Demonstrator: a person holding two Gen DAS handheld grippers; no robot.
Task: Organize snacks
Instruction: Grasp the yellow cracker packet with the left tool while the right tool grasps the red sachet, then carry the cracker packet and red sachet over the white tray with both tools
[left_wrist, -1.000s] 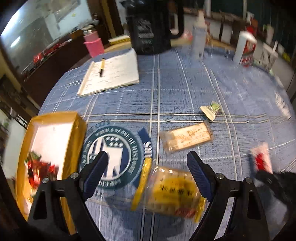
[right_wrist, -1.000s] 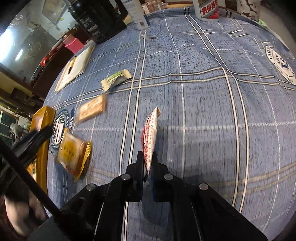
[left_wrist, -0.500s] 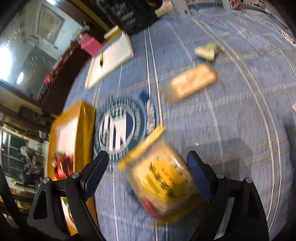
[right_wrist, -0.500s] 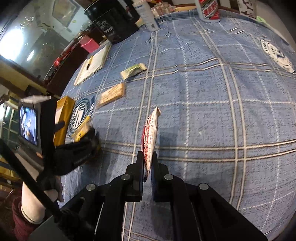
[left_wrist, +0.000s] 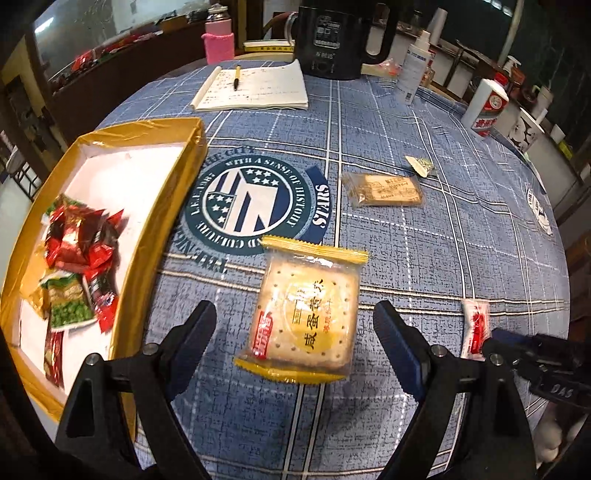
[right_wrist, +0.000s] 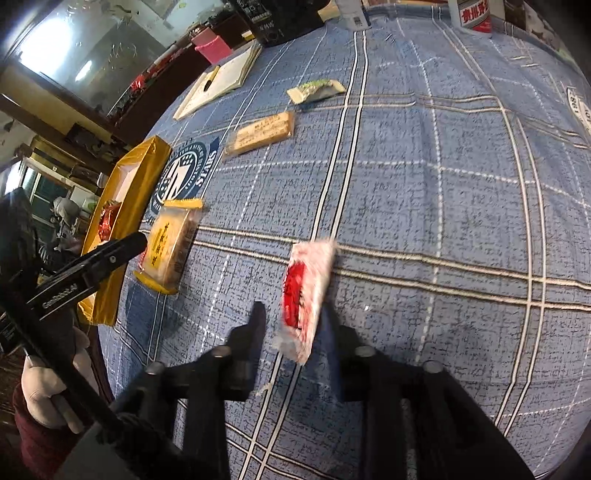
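A yellow cracker packet (left_wrist: 306, 314) lies flat on the blue checked cloth between the jaws of my left gripper (left_wrist: 295, 328), which is open and not touching it. The packet also shows in the right wrist view (right_wrist: 170, 243). A gold box (left_wrist: 162, 206) with several red and green snack packets (left_wrist: 74, 258) stands to its left. My right gripper (right_wrist: 291, 317) is open, with a red-and-white packet (right_wrist: 304, 291) loose and blurred between its jaws. A tan biscuit bar (left_wrist: 384, 190) and a small green-and-white packet (left_wrist: 419, 164) lie farther back.
A notebook with a pen (left_wrist: 255, 88), a pink flask (left_wrist: 218, 40), a black kettle (left_wrist: 332, 37), a white spray bottle (left_wrist: 413, 70) and a white liquor bottle (left_wrist: 487, 107) stand along the far side. The table edge curves close on the right.
My right gripper has opened and the red-and-white packet has come loose from it. The left gripper has levelled out over the yellow cracker packet, which now lies flat on the cloth.
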